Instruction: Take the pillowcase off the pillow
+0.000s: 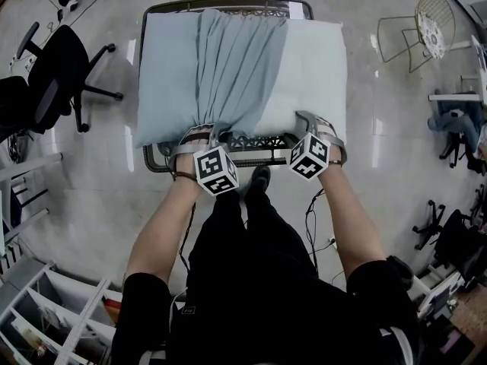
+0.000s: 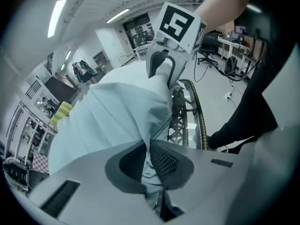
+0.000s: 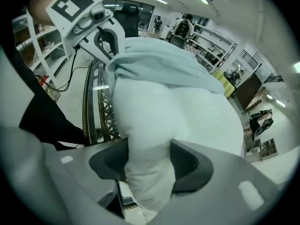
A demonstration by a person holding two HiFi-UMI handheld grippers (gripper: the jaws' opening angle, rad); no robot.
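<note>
A white pillow (image 1: 312, 67) lies on a dark metal lattice table (image 1: 251, 144). A blue-grey pillowcase (image 1: 221, 59) covers its left and middle part in folds, and the right part is bare. My left gripper (image 1: 199, 137) is at the near edge, shut on a pinch of pillowcase cloth (image 2: 108, 121), which runs between the pads at my left gripper (image 2: 151, 161). My right gripper (image 1: 308, 120) is at the bare near right corner. In the right gripper view the pillow (image 3: 178, 111) fills the gap of my right gripper (image 3: 147, 165), and both pads press on it.
A black office chair (image 1: 53, 74) stands left of the table and a wire chair (image 1: 426, 29) at the far right. White shelves (image 1: 46, 310) are at the near left. The person's shoe (image 1: 259, 177) and cables (image 1: 312, 219) lie by the table's near edge.
</note>
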